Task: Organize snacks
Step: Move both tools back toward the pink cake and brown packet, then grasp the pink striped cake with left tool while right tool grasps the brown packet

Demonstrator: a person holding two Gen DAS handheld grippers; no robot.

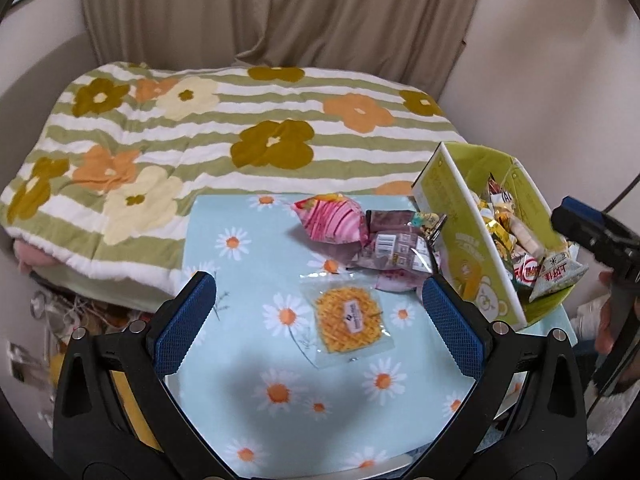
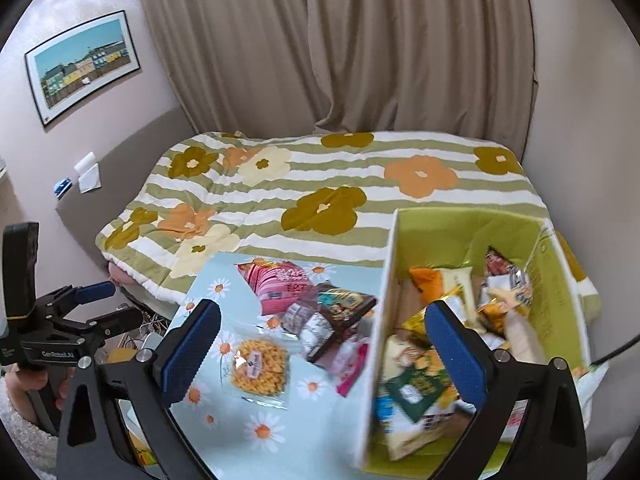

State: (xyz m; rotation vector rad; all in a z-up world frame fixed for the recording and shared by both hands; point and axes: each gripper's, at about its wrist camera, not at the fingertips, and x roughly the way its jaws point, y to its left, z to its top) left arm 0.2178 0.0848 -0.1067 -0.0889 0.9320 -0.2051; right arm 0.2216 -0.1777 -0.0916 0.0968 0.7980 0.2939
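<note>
Daisy tablecloth point(image 1: 248, 364) | green box point(image 2: 560, 300): full of snack packets point(image 2: 420, 392)

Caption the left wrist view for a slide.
Open left tool above a clear-wrapped noodle snack on the daisy tablecloth, beside a green snack box.

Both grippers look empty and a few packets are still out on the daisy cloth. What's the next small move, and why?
Probably lower the left gripper onto the clear packet of yellow noodle snack and close on it. Its jaws stand open and empty, the packet lies flat between them, apart from the pile, so it seems the easiest pick for the green box. The right gripper is open too, partly over the box.
</note>
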